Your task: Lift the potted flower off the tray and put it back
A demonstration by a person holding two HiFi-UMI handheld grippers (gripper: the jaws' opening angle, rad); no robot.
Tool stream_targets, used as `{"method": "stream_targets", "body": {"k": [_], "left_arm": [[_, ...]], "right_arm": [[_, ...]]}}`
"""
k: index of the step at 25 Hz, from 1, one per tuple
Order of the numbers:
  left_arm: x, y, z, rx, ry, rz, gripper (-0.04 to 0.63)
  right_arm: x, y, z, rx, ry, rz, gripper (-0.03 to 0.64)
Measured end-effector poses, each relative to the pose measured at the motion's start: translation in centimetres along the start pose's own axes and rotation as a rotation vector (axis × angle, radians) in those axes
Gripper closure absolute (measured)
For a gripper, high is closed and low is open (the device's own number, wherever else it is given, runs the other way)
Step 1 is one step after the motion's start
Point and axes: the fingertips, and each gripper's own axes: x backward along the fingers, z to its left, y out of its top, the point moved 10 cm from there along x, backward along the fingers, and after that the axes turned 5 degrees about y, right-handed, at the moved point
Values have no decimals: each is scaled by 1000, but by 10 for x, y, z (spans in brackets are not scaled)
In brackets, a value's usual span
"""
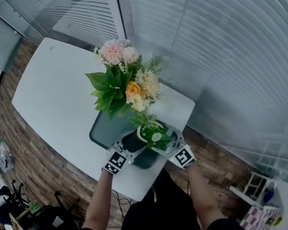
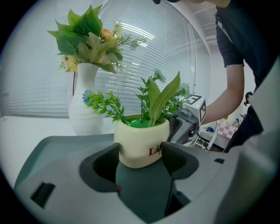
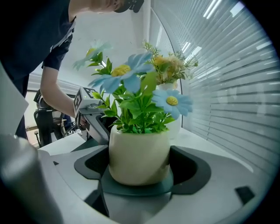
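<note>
While the potted flower is sitting on the tray on the tabletop, you are pinching its pot with left claw and right claw, leaving, by my reading, lift and return undone.

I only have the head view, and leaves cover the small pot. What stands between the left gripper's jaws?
Observer: The left gripper has the cream pot between its jaws, both pads against its sides.
Operator: And the right one?
Observer: The right gripper grips the same pot from the opposite side.
Operator: Any marking on it?
Observer: Red letters, partly covered by a jaw in the left gripper view.
Operator: Is it off the tray?
Observer: I cannot tell. The dark tray shows right under its base.
</note>
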Motion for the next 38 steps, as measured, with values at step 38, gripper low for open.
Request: {"method": "stream_targets", "body": {"k": [38], "left_arm": [[71, 25, -14, 143, 235, -219, 302]], "right_arm": [[61, 19, 24, 31, -160, -126, 219]]}}
